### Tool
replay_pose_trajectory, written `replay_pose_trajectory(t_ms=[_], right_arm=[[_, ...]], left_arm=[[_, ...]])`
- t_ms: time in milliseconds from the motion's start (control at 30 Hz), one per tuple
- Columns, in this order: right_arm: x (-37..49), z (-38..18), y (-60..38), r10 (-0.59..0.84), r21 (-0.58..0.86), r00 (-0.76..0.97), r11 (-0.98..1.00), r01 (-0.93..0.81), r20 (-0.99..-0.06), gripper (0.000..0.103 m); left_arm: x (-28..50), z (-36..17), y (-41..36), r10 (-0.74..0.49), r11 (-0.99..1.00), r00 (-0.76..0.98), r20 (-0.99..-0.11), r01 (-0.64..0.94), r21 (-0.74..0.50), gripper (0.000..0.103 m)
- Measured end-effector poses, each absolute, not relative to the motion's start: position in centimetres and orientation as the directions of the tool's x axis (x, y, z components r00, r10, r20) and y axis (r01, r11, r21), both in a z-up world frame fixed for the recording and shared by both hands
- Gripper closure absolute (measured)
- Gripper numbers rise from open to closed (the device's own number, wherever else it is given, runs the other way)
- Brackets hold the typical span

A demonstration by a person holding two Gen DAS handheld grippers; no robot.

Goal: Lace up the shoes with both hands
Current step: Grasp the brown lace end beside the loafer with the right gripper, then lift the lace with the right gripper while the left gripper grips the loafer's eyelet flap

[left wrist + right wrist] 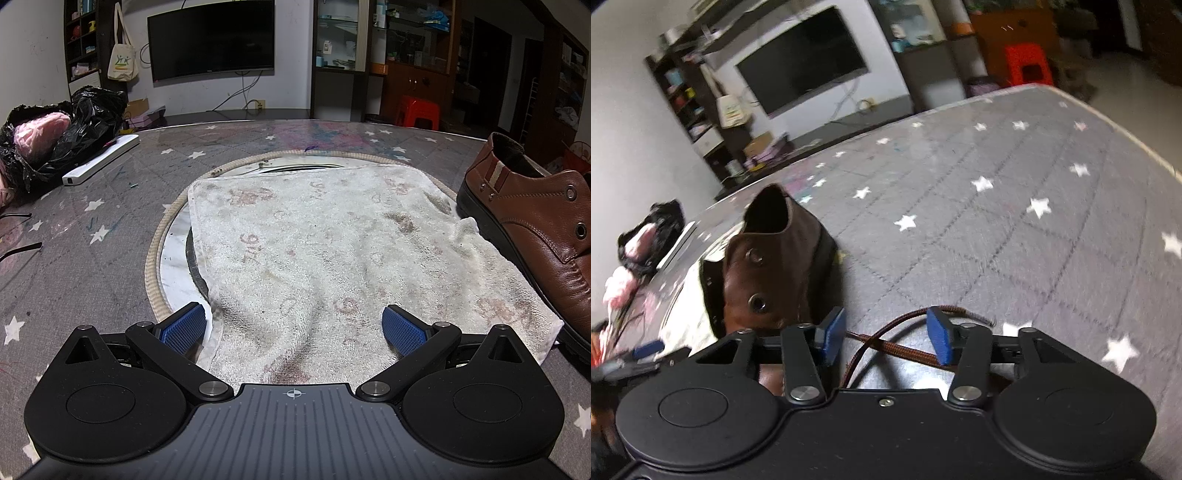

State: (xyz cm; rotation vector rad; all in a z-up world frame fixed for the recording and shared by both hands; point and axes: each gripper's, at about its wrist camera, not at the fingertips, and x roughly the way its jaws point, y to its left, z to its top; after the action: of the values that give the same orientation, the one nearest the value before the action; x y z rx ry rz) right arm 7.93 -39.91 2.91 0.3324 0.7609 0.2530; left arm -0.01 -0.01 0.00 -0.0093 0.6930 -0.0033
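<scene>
A brown leather shoe [532, 221] with empty metal eyelets stands at the right of the left wrist view, partly on a stained white towel [314, 258]. My left gripper [293, 325] is open and empty, low over the towel, left of the shoe. In the right wrist view the shoe [768, 266] is at left with its eyelets facing me. My right gripper [884, 338] is open just right of the shoe. A brown lace [905, 349] lies on the table between and under its blue pads, not clamped; its tip [979, 317] points right.
The table has a grey star-patterned cover [1015, 221] and a round inset [162, 266] under the towel. A black bag with pink cloth [48, 140] and a white power strip [99, 158] lie far left. The table edge [1126, 133] runs along the right.
</scene>
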Motion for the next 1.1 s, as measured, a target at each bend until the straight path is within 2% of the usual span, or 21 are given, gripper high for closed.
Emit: replay_pose_trajectory(t_ms=[100,167,233,300,533,567,667,733,800,867,967,1100], right_arm=[[7.9,2.6,-39.2,0.305,0.358,0.7,0.931,-0.076,-0.645,0.06],[8.1,2.3,-38.4,0.279,0.288,0.696,0.951,-0.108,-0.662,0.073],[8.1,2.3,-38.5,0.271,0.231,0.681,0.961,-0.151,-0.681,0.091],[7.6,2.4,-39.0,0.264,0.17,0.663,0.964,-0.204,-0.701,0.094],[4.5,3.5,-39.4,0.191,-0.166,0.597,0.855,-0.491,-0.779,0.094],[4.4,3.6,-39.4,0.187,-0.179,0.588,0.843,-0.507,-0.787,0.094],[5.0,3.9,-40.1,0.21,-0.127,0.583,0.866,-0.484,-0.785,0.092],[5.7,4.1,-40.9,0.228,-0.074,0.612,0.901,-0.427,-0.758,0.081],[6.3,3.9,-41.6,0.254,0.006,0.61,0.926,-0.378,-0.75,0.077],[6.7,3.6,-42.0,0.27,0.076,0.602,0.942,-0.327,-0.752,0.077],[6.4,3.4,-42.8,0.247,0.131,0.644,0.966,-0.223,-0.724,0.077],[5.1,3.7,-44.0,0.285,0.219,0.664,0.958,-0.184,-0.691,0.076]], left_arm=[[0.0,0.0,0.0,-0.006,1.0,0.769,-0.639,0.0,-0.01,0.0],[0.0,0.0,0.0,-0.006,1.0,0.769,-0.639,0.0,-0.01,0.0],[0.0,0.0,0.0,-0.006,1.0,0.769,-0.639,0.0,-0.009,0.0],[0.0,0.0,0.0,-0.006,1.0,0.769,-0.639,0.0,-0.009,0.0],[0.0,0.1,0.1,-0.008,1.0,0.769,-0.64,0.001,-0.011,0.0],[0.0,0.1,0.0,-0.01,1.0,0.768,-0.64,0.006,-0.009,0.001],[0.0,0.3,0.2,-0.03,1.0,0.756,-0.654,0.018,-0.025,0.001],[0.0,0.8,0.4,-0.059,0.998,0.749,-0.659,0.027,-0.059,0.002],[-0.3,1.5,0.3,-0.093,0.995,0.757,-0.647,0.047,-0.088,0.002],[-0.7,3.1,-0.2,-0.14,0.99,0.773,-0.618,0.096,-0.104,0.002],[-1.3,4.7,-1.3,-0.169,0.985,0.789,-0.591,0.158,-0.071,0.002],[-1.6,6.4,-3.9,-0.216,0.967,0.796,-0.566,0.256,-0.008,0.002]])
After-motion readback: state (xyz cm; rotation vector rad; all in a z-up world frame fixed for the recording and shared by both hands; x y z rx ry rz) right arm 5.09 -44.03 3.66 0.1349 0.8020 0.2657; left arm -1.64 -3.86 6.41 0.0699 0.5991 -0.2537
